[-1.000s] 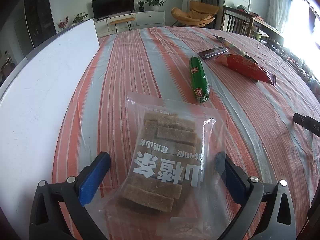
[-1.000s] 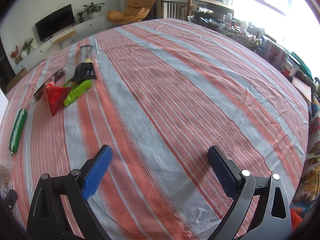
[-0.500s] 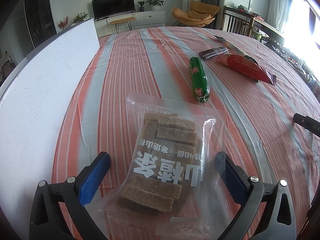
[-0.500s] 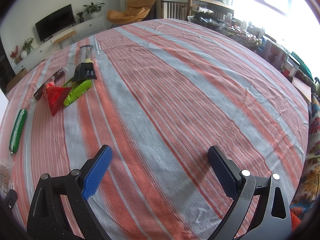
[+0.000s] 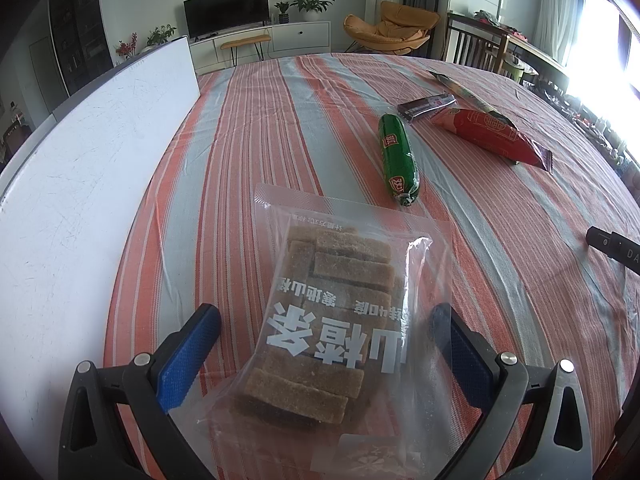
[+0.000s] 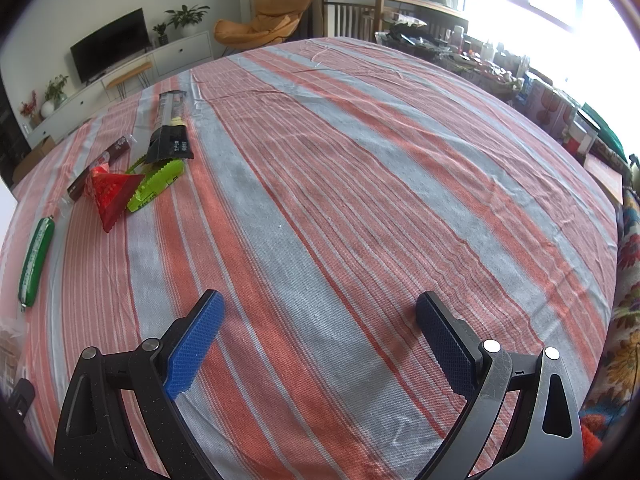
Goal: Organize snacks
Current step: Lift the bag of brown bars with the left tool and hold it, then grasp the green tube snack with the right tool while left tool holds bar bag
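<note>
Left gripper [image 5: 324, 344] jaws spread wide around the clear snack bag [image 5: 340, 320], lower centre of frame, resting on the striped tablecloth [image 5: 248, 128]; right gripper [image 6: 318, 340] spread, empty; risk: slick film slips or crumples on closing.

left gripper [image 5: 326, 330] and right gripper [image 6: 318, 320], black speckled frames, blue textured pads [image 6: 194, 354], silver screws
</note>
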